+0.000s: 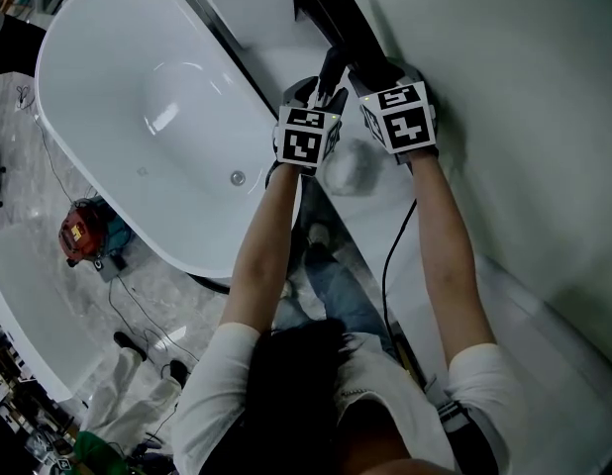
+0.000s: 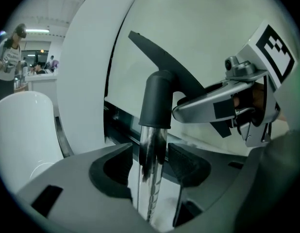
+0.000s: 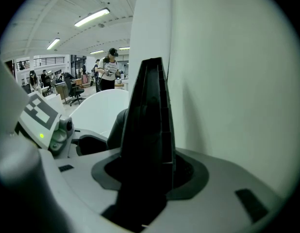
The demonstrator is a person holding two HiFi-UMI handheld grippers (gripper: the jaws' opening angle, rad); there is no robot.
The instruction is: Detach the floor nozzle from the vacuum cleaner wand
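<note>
The black floor nozzle [image 1: 338, 13] leans against the pale wall, its neck running down into a dark collar [image 2: 157, 101] on the chrome wand [image 2: 151, 178]. My left gripper [image 2: 150, 166] straddles the wand just below the collar; its pads [image 2: 186, 164] stand slightly off the tube, so it is open. My right gripper [image 3: 150, 174] is shut on the nozzle [image 3: 150, 125], which fills the gap between its jaws. In the head view both marker cubes sit side by side, the left gripper [image 1: 321, 92] just left of the right gripper [image 1: 377, 75].
A white bathtub [image 1: 58, 47] lies to the left, close to my left arm. The pale wall [image 1: 524, 117] runs along the right. A red machine [image 1: 80, 234] and cables lie on the marble floor at lower left. People stand far off in the room.
</note>
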